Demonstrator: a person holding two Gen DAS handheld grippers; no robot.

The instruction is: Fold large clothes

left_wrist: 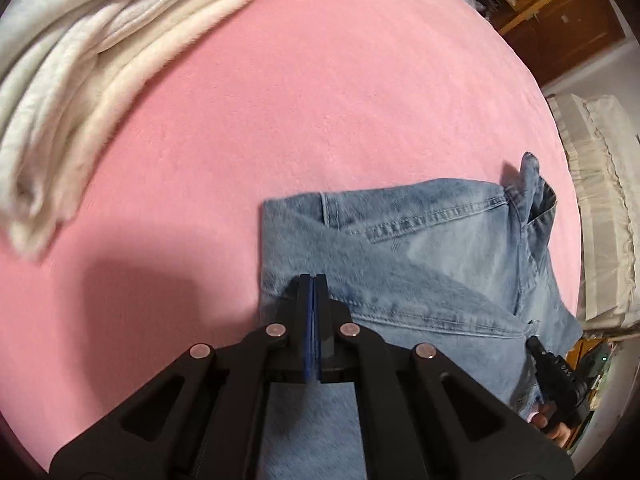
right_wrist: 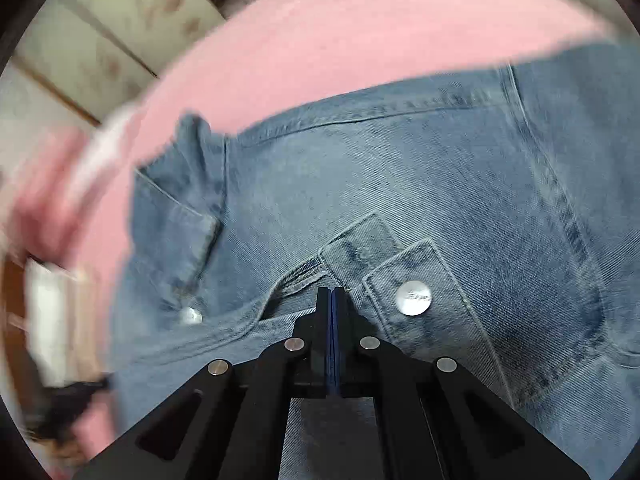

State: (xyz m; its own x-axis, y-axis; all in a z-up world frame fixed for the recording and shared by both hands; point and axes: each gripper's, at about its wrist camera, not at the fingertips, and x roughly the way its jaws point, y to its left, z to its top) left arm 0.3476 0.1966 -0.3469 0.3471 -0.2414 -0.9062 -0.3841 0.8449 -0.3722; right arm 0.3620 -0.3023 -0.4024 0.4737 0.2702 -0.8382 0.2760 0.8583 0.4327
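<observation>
Light blue jeans (left_wrist: 420, 264) lie folded on the pink bed sheet (left_wrist: 300, 100). In the left wrist view my left gripper (left_wrist: 313, 279) is shut, its blue pads pressed together with nothing between them, and it hovers over the left edge of the denim. At that view's lower right, a hand holds the right gripper (left_wrist: 534, 344) at the jeans' right side. The blurred right wrist view has the jeans (right_wrist: 360, 168) filling the frame. There my right gripper (right_wrist: 331, 290) is shut and empty, with its tips at the waistband beside the metal button (right_wrist: 414, 298).
A bundle of white fleece fabric (left_wrist: 88, 72) lies on the sheet at the upper left. Pale pillows (left_wrist: 600, 200) are stacked past the bed's right edge, with wooden furniture (left_wrist: 560, 28) behind them. A pale patterned cupboard (right_wrist: 112, 48) stands beyond the bed.
</observation>
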